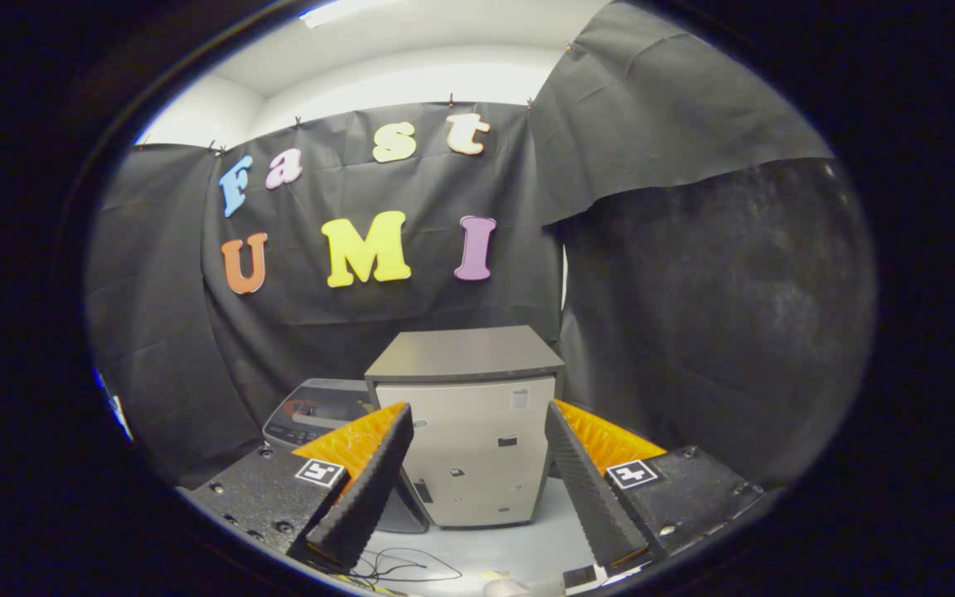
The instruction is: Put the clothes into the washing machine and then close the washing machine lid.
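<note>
Gripper view: gripper (477, 464) held up w/ fingers spread wide, nothing between them. Beyond them stands a beige cabinet (477, 448) on the pale floor (519, 551); behind its left side sits a grey appliance (316, 414) w/ a control panel, prob. the washing machine. Can't tell if its lid is up or down, or if clothes are inside, so progress isn't readable. Thin cables (399, 568) lie just ahead of the fingers.

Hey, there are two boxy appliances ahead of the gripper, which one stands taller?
The pale cabinet-like unit with the flat grey top, framed between the open gripper fingers. The lower grey machine beside it, behind one finger, shows a sloped control panel.
</note>
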`<action>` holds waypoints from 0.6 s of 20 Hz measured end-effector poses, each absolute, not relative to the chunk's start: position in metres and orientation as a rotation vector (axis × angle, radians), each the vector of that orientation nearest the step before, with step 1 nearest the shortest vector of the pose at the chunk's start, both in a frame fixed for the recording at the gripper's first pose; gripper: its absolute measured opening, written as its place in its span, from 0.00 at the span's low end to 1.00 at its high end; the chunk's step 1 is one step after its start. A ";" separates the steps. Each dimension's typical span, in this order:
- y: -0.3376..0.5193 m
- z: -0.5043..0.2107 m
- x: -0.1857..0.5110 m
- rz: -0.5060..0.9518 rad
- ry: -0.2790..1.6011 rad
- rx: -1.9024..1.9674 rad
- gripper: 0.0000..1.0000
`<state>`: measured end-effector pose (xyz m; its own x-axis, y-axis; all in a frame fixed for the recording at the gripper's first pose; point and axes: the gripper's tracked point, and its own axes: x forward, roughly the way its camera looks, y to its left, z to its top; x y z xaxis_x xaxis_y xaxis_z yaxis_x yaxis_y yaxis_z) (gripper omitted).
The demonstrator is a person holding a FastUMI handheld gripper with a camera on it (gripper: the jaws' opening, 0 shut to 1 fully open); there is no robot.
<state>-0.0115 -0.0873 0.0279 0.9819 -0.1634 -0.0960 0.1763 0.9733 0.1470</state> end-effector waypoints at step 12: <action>-0.090 0.017 -0.025 -0.162 0.088 0.140 1.00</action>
